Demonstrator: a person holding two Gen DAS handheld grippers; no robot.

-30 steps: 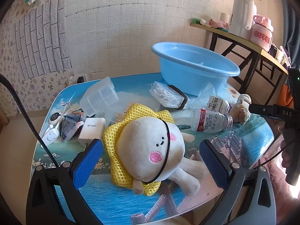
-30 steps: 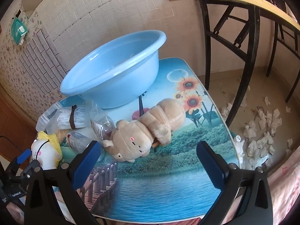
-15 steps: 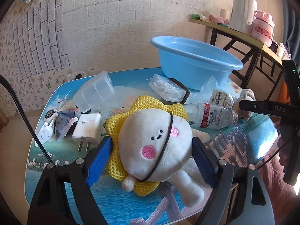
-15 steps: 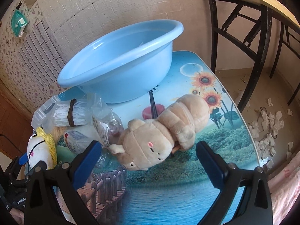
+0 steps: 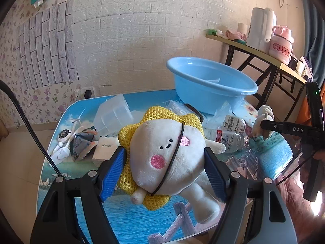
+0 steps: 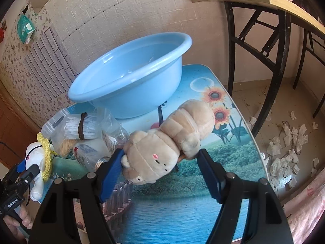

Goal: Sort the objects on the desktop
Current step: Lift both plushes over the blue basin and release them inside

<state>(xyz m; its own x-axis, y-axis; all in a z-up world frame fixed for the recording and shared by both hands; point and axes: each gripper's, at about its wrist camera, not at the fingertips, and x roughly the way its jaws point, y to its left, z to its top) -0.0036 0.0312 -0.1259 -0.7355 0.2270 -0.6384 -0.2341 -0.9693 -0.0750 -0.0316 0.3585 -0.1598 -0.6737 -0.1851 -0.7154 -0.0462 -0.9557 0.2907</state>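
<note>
left gripper (image 5: pixel 165 171) clamps white plush (image 5: pixel 170 158); right gripper (image 6: pixel 160 169) — beige plush (image 6: pixel 162 152)

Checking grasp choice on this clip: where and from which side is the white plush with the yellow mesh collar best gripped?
Across its round head, from the near edge of the table, one pad per cheek. The head is the widest, firmest part; the left claw, just closing, already straddles it there.
</note>
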